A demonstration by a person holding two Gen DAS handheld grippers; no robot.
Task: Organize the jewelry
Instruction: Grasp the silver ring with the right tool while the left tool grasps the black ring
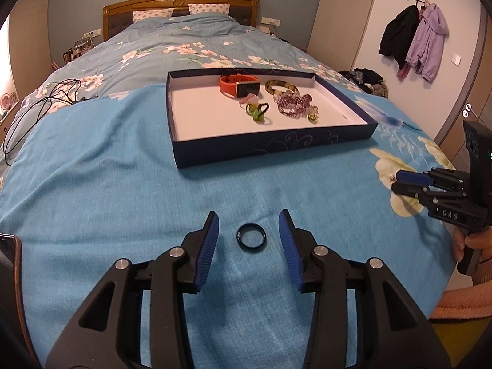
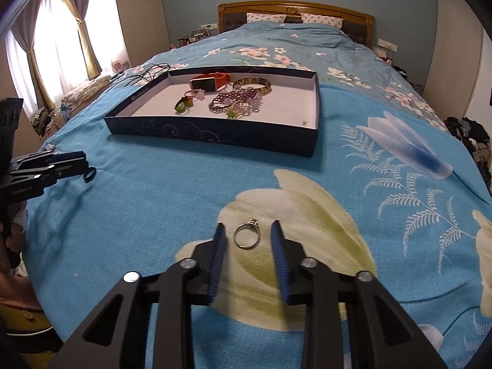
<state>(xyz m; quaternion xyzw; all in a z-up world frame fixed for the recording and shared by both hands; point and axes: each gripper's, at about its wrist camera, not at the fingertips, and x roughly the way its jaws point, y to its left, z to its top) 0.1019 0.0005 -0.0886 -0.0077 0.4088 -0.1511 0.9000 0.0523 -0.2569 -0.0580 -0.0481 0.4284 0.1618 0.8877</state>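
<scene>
A black ring [image 1: 251,239] lies on the blue blanket between the blue pads of my left gripper [image 1: 248,215], which stands open with a gap on both sides of it. A silver ring with a small stone [image 2: 246,236] lies between the fingers of my right gripper [image 2: 248,224]; the pads stand close beside it but do not touch it. A dark blue tray [image 1: 276,147] further up the bed holds an orange watch [image 1: 238,84], a mottled bangle [image 1: 281,87], a purple bead bracelet [image 1: 295,104] and small green rings [image 1: 256,112].
The bed fills both views, with a floral blanket under the tray. A black cable [image 1: 46,104] lies at the bed's left side. Coats [image 1: 415,37] hang on the right wall. A curtained window [image 2: 61,30] is at the left. A hand [image 1: 473,243] holds the right gripper.
</scene>
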